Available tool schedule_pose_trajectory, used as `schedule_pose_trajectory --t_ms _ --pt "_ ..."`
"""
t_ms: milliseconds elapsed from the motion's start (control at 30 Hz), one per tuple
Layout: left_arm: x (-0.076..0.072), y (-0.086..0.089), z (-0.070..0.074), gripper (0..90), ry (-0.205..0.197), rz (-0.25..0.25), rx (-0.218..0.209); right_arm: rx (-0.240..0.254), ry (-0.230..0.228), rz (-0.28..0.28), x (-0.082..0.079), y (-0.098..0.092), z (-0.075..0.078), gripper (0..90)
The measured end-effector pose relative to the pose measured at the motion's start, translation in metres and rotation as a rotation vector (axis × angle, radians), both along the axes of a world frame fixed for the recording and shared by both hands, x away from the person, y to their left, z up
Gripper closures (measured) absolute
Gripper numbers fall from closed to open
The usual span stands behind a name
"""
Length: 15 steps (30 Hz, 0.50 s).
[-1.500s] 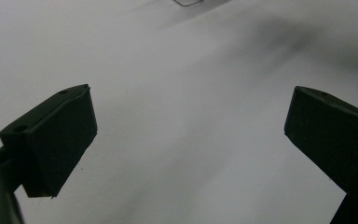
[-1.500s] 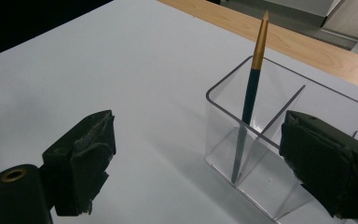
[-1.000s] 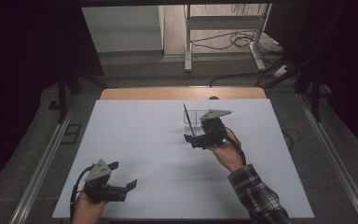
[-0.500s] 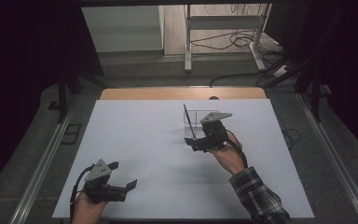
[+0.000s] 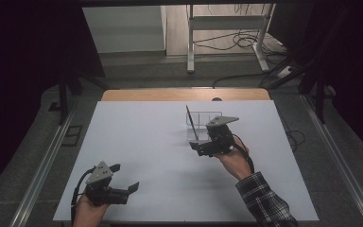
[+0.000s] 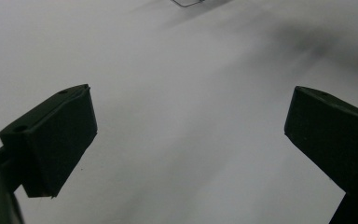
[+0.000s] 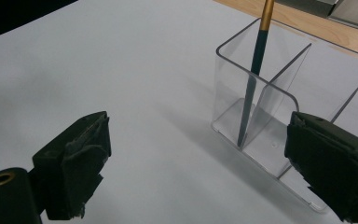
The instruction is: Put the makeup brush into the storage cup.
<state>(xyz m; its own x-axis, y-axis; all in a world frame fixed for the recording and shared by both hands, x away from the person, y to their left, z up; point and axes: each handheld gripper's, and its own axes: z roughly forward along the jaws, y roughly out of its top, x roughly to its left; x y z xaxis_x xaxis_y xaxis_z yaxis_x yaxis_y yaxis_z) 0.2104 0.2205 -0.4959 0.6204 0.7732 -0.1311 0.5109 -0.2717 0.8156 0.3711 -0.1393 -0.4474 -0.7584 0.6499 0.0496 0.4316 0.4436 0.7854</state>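
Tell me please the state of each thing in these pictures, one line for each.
Clear holder: upright on the table, not gripped.
Pen: stands tilted in the holder's end compartment.
Right gripper: open, beside the holder.
Left gripper: open, holds nothing.

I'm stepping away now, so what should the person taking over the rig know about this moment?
Left gripper: open, holding nothing, low at the near left of the white table.
Right gripper: open, holding nothing, just beside the clear organizer.
Pen: stands tilted in the organizer's end compartment.
Done: pen is in the organizer.
Left: probably just draw the right gripper back; the other compartments look bare.
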Motion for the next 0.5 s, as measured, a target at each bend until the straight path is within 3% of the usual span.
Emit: schedule_pose_trajectory --t_ms 500 --pt "0.0 0.0 0.0 2.6 0.0 -0.002 0.0 -0.036 0.013 0.021 -0.012 -0.002 -0.006 6.0"
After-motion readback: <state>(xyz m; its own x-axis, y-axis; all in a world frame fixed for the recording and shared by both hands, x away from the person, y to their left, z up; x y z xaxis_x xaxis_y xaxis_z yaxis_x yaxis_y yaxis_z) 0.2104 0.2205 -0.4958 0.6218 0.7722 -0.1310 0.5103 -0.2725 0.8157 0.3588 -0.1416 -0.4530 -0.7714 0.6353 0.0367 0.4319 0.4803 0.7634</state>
